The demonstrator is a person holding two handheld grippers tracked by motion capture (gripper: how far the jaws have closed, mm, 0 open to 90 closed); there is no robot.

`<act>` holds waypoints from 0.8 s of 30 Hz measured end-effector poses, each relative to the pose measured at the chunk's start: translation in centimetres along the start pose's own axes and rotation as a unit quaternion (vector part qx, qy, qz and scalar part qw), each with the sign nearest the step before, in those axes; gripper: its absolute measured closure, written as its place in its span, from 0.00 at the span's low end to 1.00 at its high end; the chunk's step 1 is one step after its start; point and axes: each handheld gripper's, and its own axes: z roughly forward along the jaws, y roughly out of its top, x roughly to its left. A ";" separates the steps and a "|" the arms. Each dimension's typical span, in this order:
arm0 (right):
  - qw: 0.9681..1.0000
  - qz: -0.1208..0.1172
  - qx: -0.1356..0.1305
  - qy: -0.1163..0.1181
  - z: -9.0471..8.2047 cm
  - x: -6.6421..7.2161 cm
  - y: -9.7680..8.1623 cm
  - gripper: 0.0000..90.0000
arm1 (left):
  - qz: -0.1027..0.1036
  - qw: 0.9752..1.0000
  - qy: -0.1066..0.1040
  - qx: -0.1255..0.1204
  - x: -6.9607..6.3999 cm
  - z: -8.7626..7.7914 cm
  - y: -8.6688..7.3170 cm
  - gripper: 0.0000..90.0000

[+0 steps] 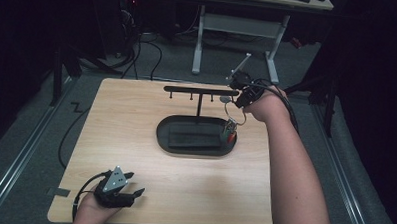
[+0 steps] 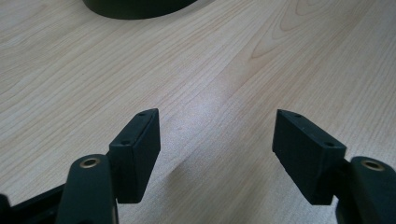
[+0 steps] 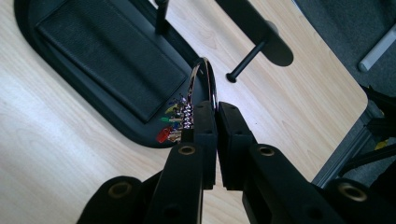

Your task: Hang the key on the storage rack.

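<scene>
- We see the right gripper (image 3: 217, 109) pinched nearly closed on a thin metal ring (image 3: 208, 79); its two jaws stand almost parallel with only a sliver of gap, and the ring's wire runs between their tips.
- We see the left gripper (image 2: 217, 140) spread wide, with nothing between its jaws and bare wood under them.
- The ring arches up from the jaws, and a bunch of small charms (image 3: 175, 119) in red, green, yellow and blue hangs from it against the left jaw. We cannot tell what each charm is.
- In the high view the ring (image 1: 235, 113) hangs from the right gripper (image 1: 243, 99) over the right end of a black oval tray (image 1: 163, 136), with the charms (image 1: 230, 133) low at the tray's rim. We cannot tell whether they touch it.
- A black stand (image 1: 199, 90) rises from the tray: a post with a crossbar bearing short pegs. The ring is just below the bar's right end.
- The right arm (image 1: 294, 170) reaches far forward along the table's right side, with the hand beyond the tray.
- The left gripper (image 1: 118, 188) rests near the table's (image 1: 136, 110) front left corner, jaws pointing right, well apart from the tray.
</scene>
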 end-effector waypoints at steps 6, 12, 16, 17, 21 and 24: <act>1.000 0.006 0.002 0.000 0.8 -1.0 0.7 0.97 | 0.000 1.000 0.005 0.003 0.2 0.0 -0.1 0.36; 1.000 0.011 0.000 0.000 1.3 -2.0 0.9 0.97 | 0.001 1.000 0.007 0.006 0.1 0.0 -0.2 0.36; 1.000 0.011 0.002 0.001 1.7 -2.4 1.0 0.97 | 0.001 1.000 0.008 0.005 0.0 0.0 -0.2 0.36; 1.000 0.013 0.003 -0.001 1.7 -2.4 1.0 0.97 | 0.001 1.000 0.008 0.006 0.1 -0.1 -0.2 0.36; 1.000 0.015 0.008 0.000 2.1 -2.5 1.1 0.97 | 0.003 1.000 0.008 0.007 0.1 0.0 -0.3 0.36; 1.000 0.015 0.013 -0.001 2.4 -2.4 1.3 0.97 | 0.005 1.000 0.010 0.006 0.0 0.0 -0.3 0.36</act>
